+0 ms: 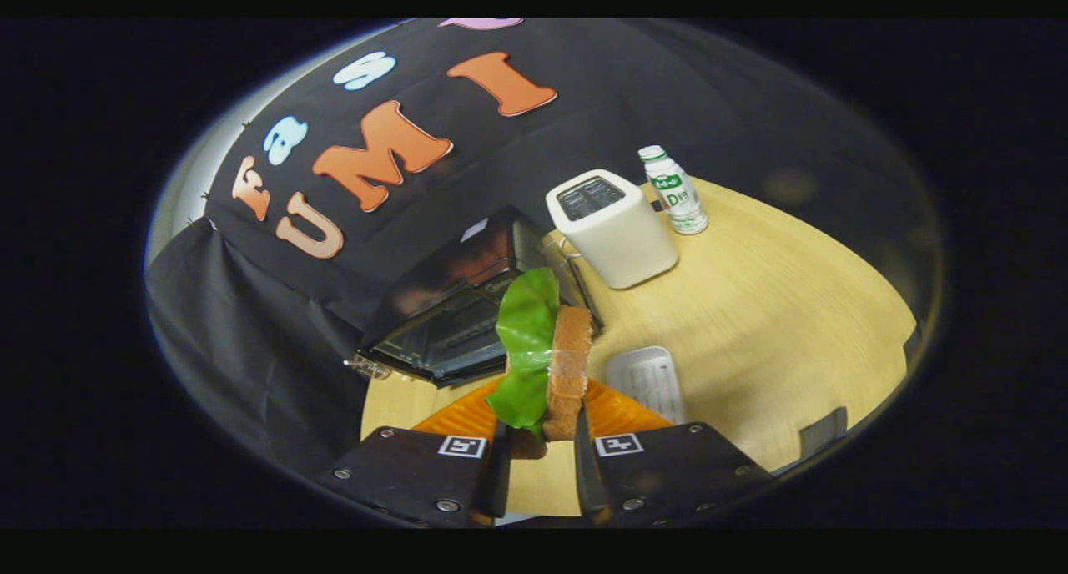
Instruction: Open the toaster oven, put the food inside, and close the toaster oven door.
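Farthest left on the worktop [776, 324], against the booth's dark cloth, the toaster oven [455, 307] stands with its door [442, 344] swung down and open, the dark cavity and a rack visible behind it, so the opening step looks done and the step in hand is carrying the food in. The sandwich [546, 365], a slice of brown bread with a green lettuce leaf on its left face and some clear wrap around it, stands on edge just ahead of the hand-held gripper [541, 465], lifted clear of the orange plate [617, 411] that lies beneath and behind it. The fingers are closed to a narrow gap about the sandwich's thickness, one pressing on each flat side of its lower end, so the hold appears firm. Just right of the plate lies a small pale flat tray or lid [649, 380]; I cannot tell which. Farther right and beyond stand a white slot toaster [613, 228] and, right of it, a small white bottle with a green label [674, 190], both well apart from the oven's mouth. The next move calls for swinging left and forward, keeping the sandwich above the lowered door, setting it onto the rack and only then releasing; the loose leaf could catch on the opening's edge.
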`<state>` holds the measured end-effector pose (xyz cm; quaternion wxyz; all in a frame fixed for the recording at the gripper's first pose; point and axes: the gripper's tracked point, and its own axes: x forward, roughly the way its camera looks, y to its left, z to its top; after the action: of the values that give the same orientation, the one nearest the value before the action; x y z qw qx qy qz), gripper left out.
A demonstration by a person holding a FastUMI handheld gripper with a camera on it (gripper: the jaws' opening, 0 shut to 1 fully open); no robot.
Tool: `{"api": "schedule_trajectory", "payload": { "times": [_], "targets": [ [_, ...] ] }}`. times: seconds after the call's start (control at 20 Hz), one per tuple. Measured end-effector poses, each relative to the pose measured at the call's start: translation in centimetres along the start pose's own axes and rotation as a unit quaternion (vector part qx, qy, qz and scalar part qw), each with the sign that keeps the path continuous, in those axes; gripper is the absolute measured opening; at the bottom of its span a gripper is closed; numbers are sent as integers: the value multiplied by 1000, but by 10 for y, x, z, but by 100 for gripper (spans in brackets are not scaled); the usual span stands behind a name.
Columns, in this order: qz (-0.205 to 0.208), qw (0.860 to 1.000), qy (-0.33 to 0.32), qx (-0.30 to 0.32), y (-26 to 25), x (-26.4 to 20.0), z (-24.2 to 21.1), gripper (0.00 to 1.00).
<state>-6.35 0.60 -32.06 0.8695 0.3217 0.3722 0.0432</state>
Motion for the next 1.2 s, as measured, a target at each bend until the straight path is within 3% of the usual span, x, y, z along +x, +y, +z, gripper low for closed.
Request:
{"api": "schedule_trajectory", "payload": {
  "times": [0.55, 0.8, 1.0, 1.2],
  "targets": [
    [92, 995, 27, 33, 101, 66, -31, 33],
    [101, 991, 30, 78, 110, 104, -41, 33],
    [85, 991, 35, 97, 103, 137, -56, 33],
    [99, 987, -1, 129, 106, 159, -42, 33]
  ]
}}
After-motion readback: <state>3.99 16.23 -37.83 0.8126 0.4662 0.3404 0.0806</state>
